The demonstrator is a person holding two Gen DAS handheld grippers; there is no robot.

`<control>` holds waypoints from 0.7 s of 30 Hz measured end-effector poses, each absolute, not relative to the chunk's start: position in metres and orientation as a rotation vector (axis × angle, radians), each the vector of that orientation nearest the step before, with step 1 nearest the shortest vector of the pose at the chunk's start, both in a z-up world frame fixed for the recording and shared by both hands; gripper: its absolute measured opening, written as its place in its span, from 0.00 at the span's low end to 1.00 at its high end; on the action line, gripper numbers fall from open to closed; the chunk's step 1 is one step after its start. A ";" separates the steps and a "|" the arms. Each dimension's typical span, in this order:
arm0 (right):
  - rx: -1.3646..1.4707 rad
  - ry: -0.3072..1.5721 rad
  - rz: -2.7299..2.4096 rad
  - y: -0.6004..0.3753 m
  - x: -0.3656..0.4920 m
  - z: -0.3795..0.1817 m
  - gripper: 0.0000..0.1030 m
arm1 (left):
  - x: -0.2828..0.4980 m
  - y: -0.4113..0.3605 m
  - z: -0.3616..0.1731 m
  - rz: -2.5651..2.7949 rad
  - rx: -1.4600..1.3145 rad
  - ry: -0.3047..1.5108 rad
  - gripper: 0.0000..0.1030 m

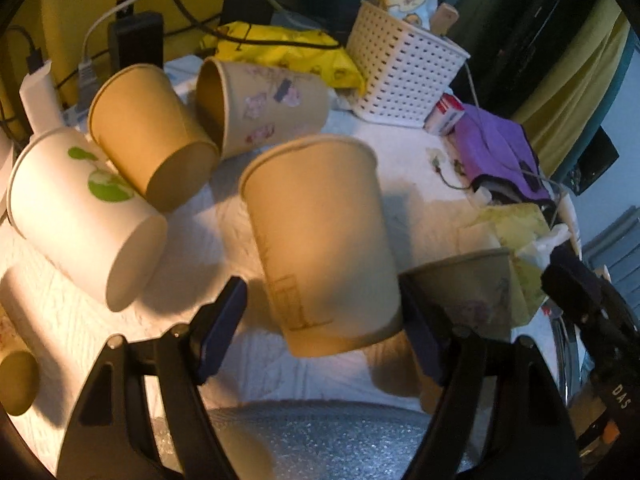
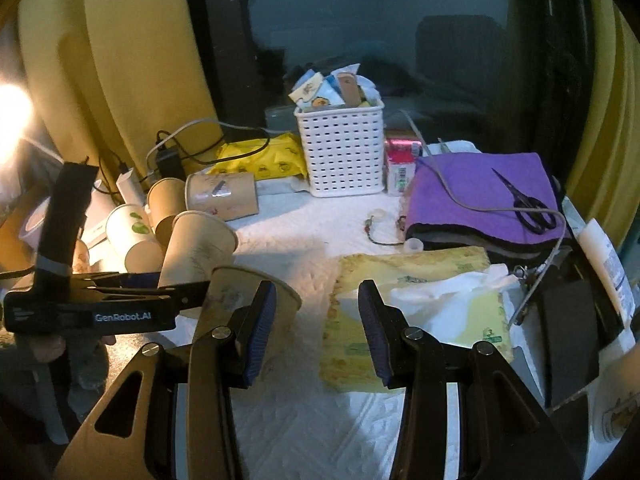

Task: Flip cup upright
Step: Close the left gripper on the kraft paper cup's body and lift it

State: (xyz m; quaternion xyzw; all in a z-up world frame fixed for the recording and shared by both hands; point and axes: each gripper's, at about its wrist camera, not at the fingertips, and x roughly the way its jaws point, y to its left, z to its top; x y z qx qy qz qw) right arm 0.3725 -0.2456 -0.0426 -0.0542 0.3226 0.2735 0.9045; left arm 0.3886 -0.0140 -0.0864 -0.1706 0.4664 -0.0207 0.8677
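Note:
A plain tan paper cup (image 1: pixel 320 240) stands between the fingers of my left gripper (image 1: pixel 320 320), mouth up and tilted a little; the jaws are wide and neither pad presses it. It also shows in the right wrist view (image 2: pixel 196 252). A second tan cup (image 1: pixel 472 284) stands upright just right of it, beside the left finger of my right gripper (image 2: pixel 316 316), which is open and empty over a yellow tissue pack (image 2: pixel 412 316). Three other cups lie on their sides at the left: a white one with green spots (image 1: pixel 80 208), a plain tan one (image 1: pixel 152 132) and a patterned one (image 1: pixel 260 104).
A white basket (image 2: pixel 340 152) stands at the back, a yellow packet (image 2: pixel 260 160) left of it. A purple cloth (image 2: pixel 480 196) with scissors (image 2: pixel 528 204) and a cable lies at the right. Chargers and cables (image 1: pixel 136 40) sit at the back left.

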 end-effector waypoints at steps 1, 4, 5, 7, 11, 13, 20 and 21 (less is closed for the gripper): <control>-0.111 0.667 0.562 -0.246 0.372 -0.042 0.44 | 0.388 -0.014 -0.086 -0.045 -0.353 0.970 0.73; -0.109 0.665 0.557 -0.248 0.368 -0.040 0.44 | 0.386 -0.015 -0.086 -0.053 -0.332 0.963 0.57; -0.109 0.664 0.556 -0.248 0.366 -0.039 0.44 | 0.385 -0.016 -0.085 -0.056 -0.328 0.957 0.57; -0.110 0.663 0.553 -0.248 0.363 -0.038 0.44 | 0.381 -0.017 -0.084 -0.066 -0.321 0.946 0.57; -0.111 0.656 0.549 -0.248 0.356 -0.034 0.44 | 0.371 -0.019 -0.077 -0.072 -0.303 0.917 0.56; -0.110 0.653 0.549 -0.247 0.353 -0.032 0.44 | 0.366 -0.017 -0.073 -0.073 -0.293 0.902 0.56; -0.107 0.643 0.549 -0.244 0.334 -0.027 0.44 | 0.335 -0.016 -0.050 -0.098 -0.268 0.822 0.56; -0.107 0.641 0.548 -0.244 0.331 -0.026 0.44 | 0.330 -0.017 -0.046 -0.099 -0.263 0.809 0.56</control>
